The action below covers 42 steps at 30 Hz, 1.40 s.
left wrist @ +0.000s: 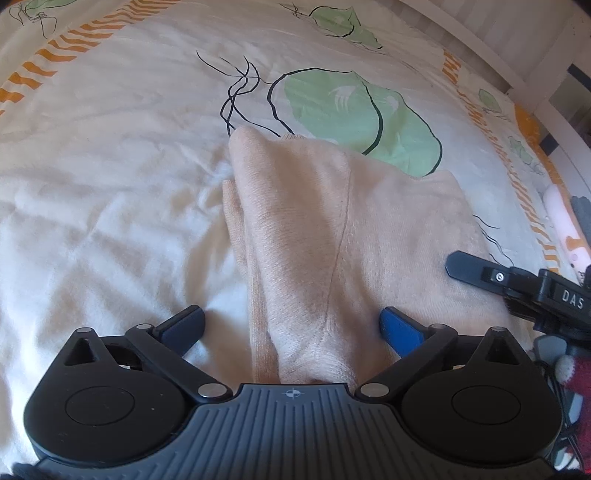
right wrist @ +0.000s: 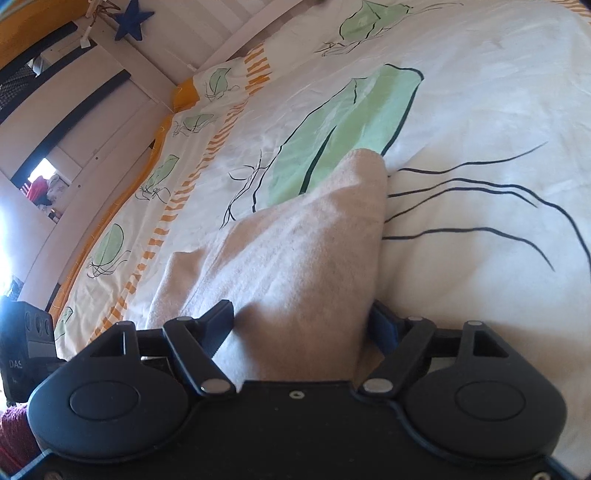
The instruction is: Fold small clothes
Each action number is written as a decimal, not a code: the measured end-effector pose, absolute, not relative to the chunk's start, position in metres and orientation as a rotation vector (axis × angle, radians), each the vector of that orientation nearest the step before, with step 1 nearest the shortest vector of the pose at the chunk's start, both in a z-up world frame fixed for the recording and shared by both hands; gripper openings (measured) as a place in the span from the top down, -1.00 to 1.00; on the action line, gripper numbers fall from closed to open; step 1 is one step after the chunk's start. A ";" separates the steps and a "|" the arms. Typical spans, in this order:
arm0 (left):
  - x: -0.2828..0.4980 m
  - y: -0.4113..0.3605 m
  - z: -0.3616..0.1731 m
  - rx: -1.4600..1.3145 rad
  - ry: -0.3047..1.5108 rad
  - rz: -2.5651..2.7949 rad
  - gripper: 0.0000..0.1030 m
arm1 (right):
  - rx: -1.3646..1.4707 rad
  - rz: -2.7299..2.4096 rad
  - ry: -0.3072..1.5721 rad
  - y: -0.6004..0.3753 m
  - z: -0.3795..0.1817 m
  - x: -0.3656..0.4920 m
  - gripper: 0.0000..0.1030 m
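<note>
Pale peach knitted garment: small soft piece, lying on the bed, partly doubled over. In the left wrist view its long axis runs away from the camera, from between the gripper fingers toward a rounded far corner that rests at the rim of a large green leaf print. A stitched seam curves along its length. A lower layer shows along its left edge and spreads flat to the right.

White bed cover with green leaf prints, black line drawings and orange striped borders: wrinkled, carries the garment. Broad bare cover lies to the left of the garment and beyond its far corner. On the right, the orange border and a white slatted bed frame mark the edge.

Left gripper: black body, blue-padded fingers spread wide on either side of the garment's near end. The fabric passes between them, with a gap visible at each pad; released.

Right gripper: black, fingers parted, with the garment's near end bunched between them. The fabric reaches both fingers, but whether they press it I cannot tell. In the left wrist view the same gripper enters from the right, just above the garment's right part.

In the right wrist view the garment rises to a tip pointing away toward the green leaf. A dark blue star hangs on the white frame beyond the bed.
</note>
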State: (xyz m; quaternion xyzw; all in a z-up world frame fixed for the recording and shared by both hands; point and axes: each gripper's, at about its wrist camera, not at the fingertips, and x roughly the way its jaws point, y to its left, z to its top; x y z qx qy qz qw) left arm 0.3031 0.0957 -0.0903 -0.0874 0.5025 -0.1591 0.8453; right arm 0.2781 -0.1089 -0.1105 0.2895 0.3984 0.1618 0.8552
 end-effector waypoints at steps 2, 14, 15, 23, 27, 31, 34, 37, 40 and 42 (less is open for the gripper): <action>0.303 0.097 -0.090 -0.187 1.059 -0.338 -0.99 | 0.617 0.349 0.841 -0.109 -0.112 0.284 -0.61; 0.299 0.102 -0.091 -0.232 1.052 -0.374 -0.99 | 0.655 0.413 0.847 -0.109 -0.116 0.298 -0.84; 0.298 0.103 -0.090 -0.245 1.052 -0.383 -0.98 | 0.653 0.418 0.846 -0.108 -0.116 0.298 -0.86; 0.292 0.104 -0.093 -0.276 1.064 -0.429 -0.97 | 0.668 0.458 0.836 -0.112 -0.117 0.299 -0.88; 0.292 0.110 -0.095 -0.347 1.066 -0.446 -0.70 | 0.670 0.464 0.840 -0.113 -0.117 0.300 -0.35; 0.293 0.110 -0.097 -0.412 1.084 -0.510 0.20 | 0.671 0.444 0.849 -0.119 -0.120 0.298 0.03; 0.290 0.104 -0.093 -0.379 1.075 -0.510 0.26 | 0.653 0.426 0.838 -0.120 -0.113 0.291 0.10; 0.287 0.099 -0.090 -0.390 1.074 -0.522 0.30 | 0.641 0.413 0.835 -0.126 -0.104 0.282 0.13; 0.281 0.090 -0.091 -0.437 1.090 -0.556 0.33 | 0.602 0.392 0.851 -0.135 -0.094 0.270 0.13; 0.275 0.074 -0.091 -0.444 1.111 -0.598 0.33 | 0.585 0.378 0.853 -0.146 -0.088 0.260 0.13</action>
